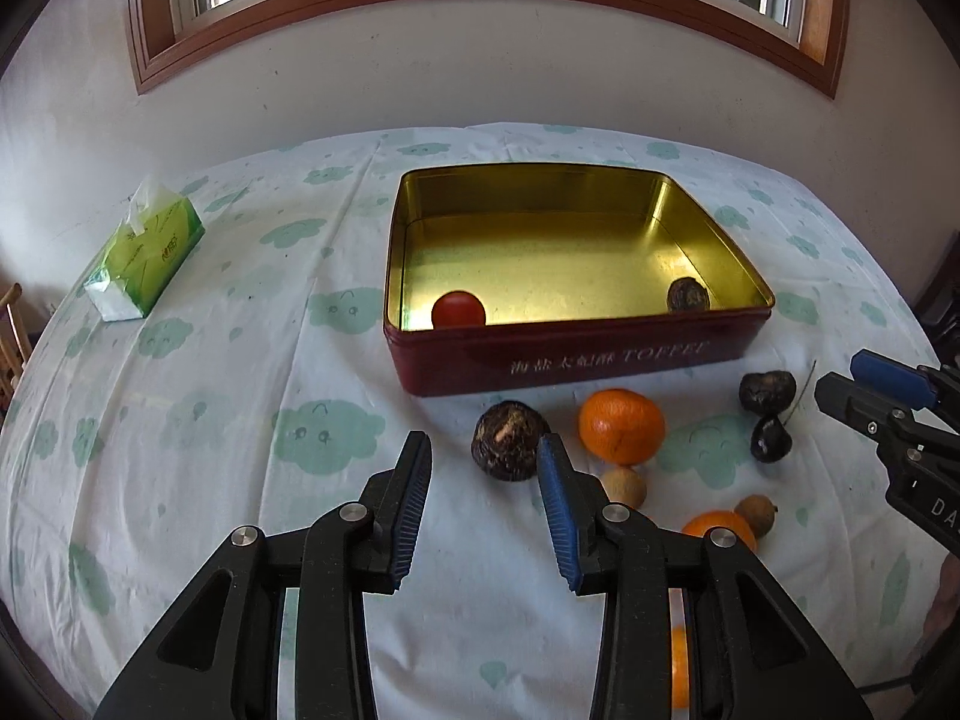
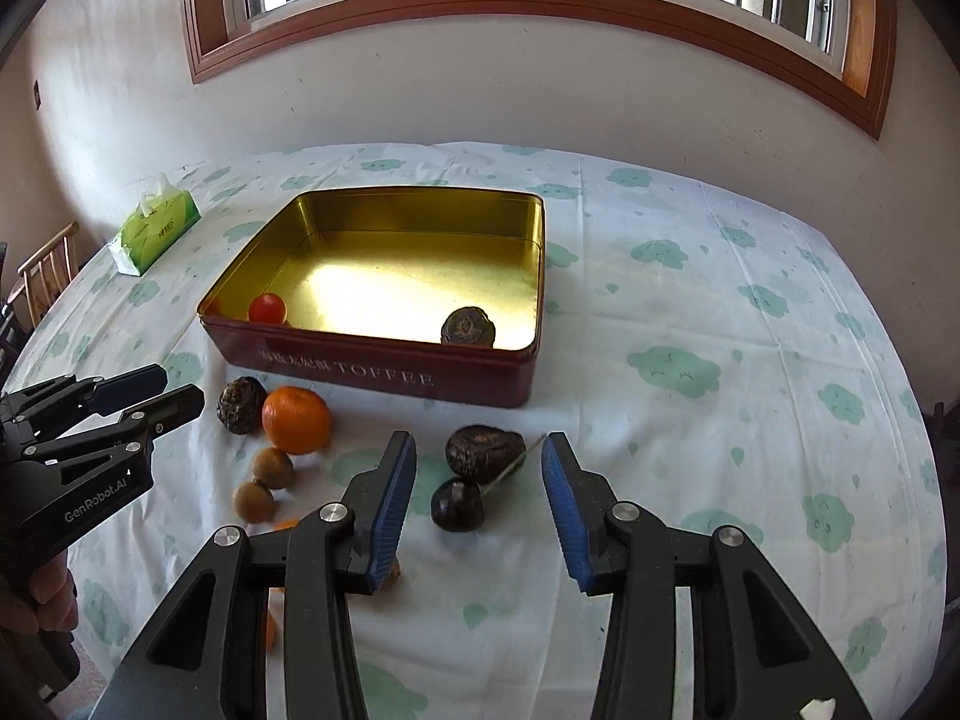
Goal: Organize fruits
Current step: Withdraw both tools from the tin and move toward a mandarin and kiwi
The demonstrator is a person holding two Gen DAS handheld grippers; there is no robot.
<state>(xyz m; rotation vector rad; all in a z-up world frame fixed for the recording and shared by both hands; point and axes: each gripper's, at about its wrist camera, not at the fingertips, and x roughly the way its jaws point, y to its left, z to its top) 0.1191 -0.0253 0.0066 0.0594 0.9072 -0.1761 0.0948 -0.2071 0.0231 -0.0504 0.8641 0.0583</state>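
Note:
A red tin (image 1: 570, 360) (image 2: 372, 372) with a gold inside holds a red tomato (image 1: 458, 309) (image 2: 267, 308) and a dark wrinkled fruit (image 1: 688, 294) (image 2: 468, 327). In front of it on the cloth lie an orange (image 1: 622, 426) (image 2: 297, 420), a dark round fruit (image 1: 510, 441) (image 2: 241, 405), two dark fruits (image 1: 767, 390) (image 2: 483, 453) and two small brown fruits (image 1: 624, 486) (image 2: 273, 468). My left gripper (image 1: 483, 444) (image 2: 183, 387) is open, just short of the dark round fruit. My right gripper (image 2: 480, 441) (image 1: 837, 373) hangs open above the two dark fruits, touching neither.
A green tissue box (image 1: 147, 252) (image 2: 157, 228) lies at the far left of the table. More orange fruit (image 1: 720, 528) shows partly behind my left fingers. A wooden chair (image 2: 45, 276) stands off the left edge. Wall and window close the far side.

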